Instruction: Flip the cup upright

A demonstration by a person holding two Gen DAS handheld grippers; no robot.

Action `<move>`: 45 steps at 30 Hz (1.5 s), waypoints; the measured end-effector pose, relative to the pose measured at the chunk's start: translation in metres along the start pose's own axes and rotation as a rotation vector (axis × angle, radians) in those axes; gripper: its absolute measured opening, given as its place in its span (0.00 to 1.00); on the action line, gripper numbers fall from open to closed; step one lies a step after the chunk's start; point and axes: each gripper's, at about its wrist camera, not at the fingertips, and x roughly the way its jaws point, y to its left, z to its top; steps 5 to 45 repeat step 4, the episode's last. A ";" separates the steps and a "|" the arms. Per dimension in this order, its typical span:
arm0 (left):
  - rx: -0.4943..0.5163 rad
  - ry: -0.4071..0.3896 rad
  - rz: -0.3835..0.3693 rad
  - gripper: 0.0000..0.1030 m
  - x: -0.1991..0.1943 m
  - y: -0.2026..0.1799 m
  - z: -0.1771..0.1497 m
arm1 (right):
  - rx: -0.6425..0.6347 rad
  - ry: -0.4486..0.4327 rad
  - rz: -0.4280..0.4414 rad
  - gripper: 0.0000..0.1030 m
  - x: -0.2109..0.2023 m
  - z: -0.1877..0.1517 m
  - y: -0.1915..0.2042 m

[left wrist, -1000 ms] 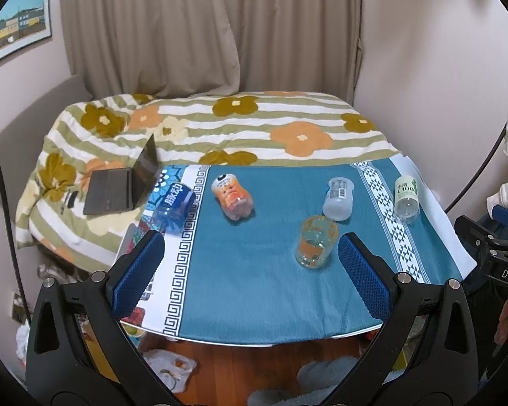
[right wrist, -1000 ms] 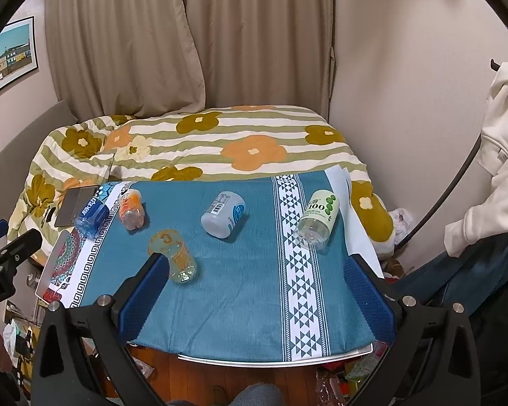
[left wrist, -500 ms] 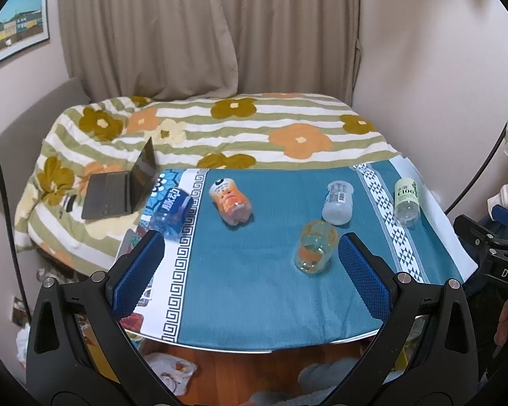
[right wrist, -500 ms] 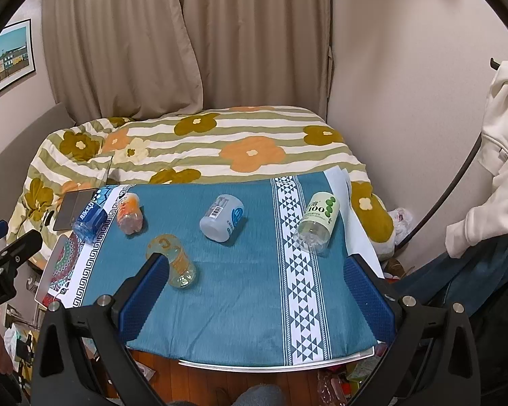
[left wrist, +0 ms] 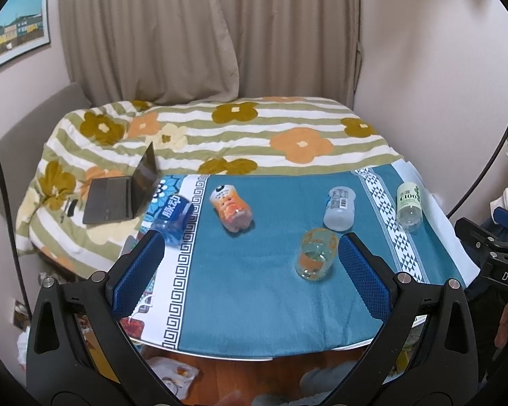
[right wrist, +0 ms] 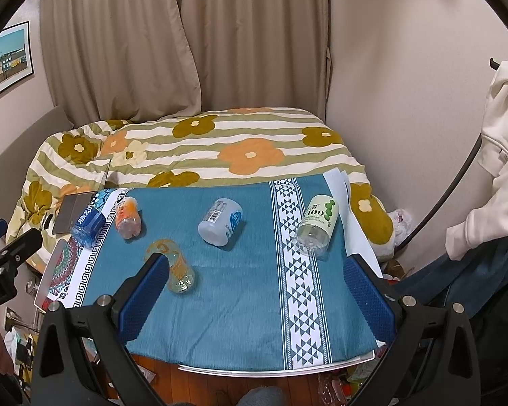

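**Cup on its side, both grippers wide**

Nearest the cameras, both grippers hang short of the table edge w/ jaws spread wide, nothing between them: left gripper [left wrist: 250, 264], right gripper [right wrist: 257, 289].

Just ahead, the clear cup [left wrist: 315, 254] w/ orange print lies on its side on the teal cloth [left wrist: 254, 291]. It sits right beside the left gripper's right pad [left wrist: 362, 275], not touching as far as I can tell; in the right wrist view the cup [right wrist: 172, 264] is partly behind the right gripper's left pad [right wrist: 142, 296].

Further out, all lying down: frosted white bottle [right wrist: 220, 222] centre, green-label bottle [right wrist: 318, 225] to the right, orange bottle [left wrist: 231, 207] and blue bottle [left wrist: 172, 216] to the left.

Beyond the table: laptop [left wrist: 122, 191] half open on a flowered bedspread [left wrist: 254, 135], then curtains [left wrist: 203, 30].
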 end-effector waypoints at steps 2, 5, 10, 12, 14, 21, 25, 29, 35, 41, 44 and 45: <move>-0.001 0.000 0.004 1.00 0.002 0.000 0.001 | -0.001 0.001 0.000 1.00 0.001 0.000 0.000; -0.002 -0.001 0.006 1.00 0.003 0.000 0.001 | -0.002 0.002 0.000 1.00 0.000 0.000 0.000; -0.002 -0.001 0.006 1.00 0.003 0.000 0.001 | -0.002 0.002 0.000 1.00 0.000 0.000 0.000; -0.002 -0.001 0.006 1.00 0.003 0.000 0.001 | -0.002 0.002 0.000 1.00 0.000 0.000 0.000; -0.002 -0.001 0.006 1.00 0.003 0.000 0.001 | -0.002 0.002 0.000 1.00 0.000 0.000 0.000; -0.002 -0.001 0.006 1.00 0.003 0.000 0.001 | -0.002 0.002 0.000 1.00 0.000 0.000 0.000; -0.002 -0.001 0.006 1.00 0.003 0.000 0.001 | -0.002 0.002 0.000 1.00 0.000 0.000 0.000; -0.002 -0.001 0.006 1.00 0.003 0.000 0.001 | -0.002 0.002 0.000 1.00 0.000 0.000 0.000; -0.002 -0.001 0.006 1.00 0.003 0.000 0.001 | -0.002 0.002 0.000 1.00 0.000 0.000 0.000; -0.002 -0.001 0.006 1.00 0.003 0.000 0.001 | -0.002 0.002 0.000 1.00 0.000 0.000 0.000; -0.002 -0.001 0.006 1.00 0.003 0.000 0.001 | -0.002 0.002 0.000 1.00 0.000 0.000 0.000; -0.002 -0.001 0.006 1.00 0.003 0.000 0.001 | -0.002 0.002 0.000 1.00 0.000 0.000 0.000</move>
